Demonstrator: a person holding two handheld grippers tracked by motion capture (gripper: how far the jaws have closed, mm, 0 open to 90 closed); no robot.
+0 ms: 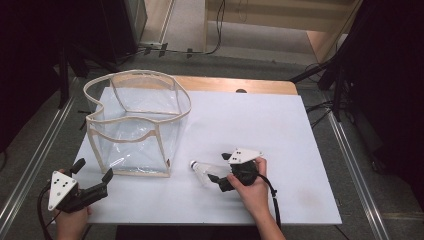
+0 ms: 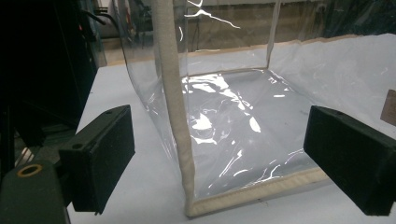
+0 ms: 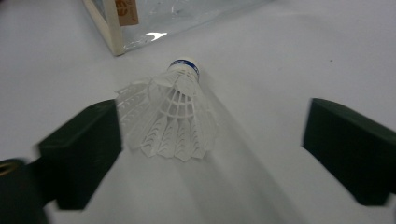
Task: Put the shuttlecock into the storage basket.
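White plastic shuttlecock (image 3: 175, 116) lies on its side on the white table (image 1: 280, 130), cork end with blue band pointing toward the bag (image 1: 135, 125), skirt toward the person. It sits just right of the bag's near corner, not touching it. Bag is clear plastic with cream trim, standing upright, open-topped, on the table's left part.

From my seat I see a white rectangular tabletop (image 1: 260, 120) with a light wooden strip (image 1: 240, 85) along its far edge. Grey floor (image 1: 210, 57) lies beyond, crossed by black cables (image 1: 200, 50). Dark curtains (image 1: 395, 75) flank both sides.
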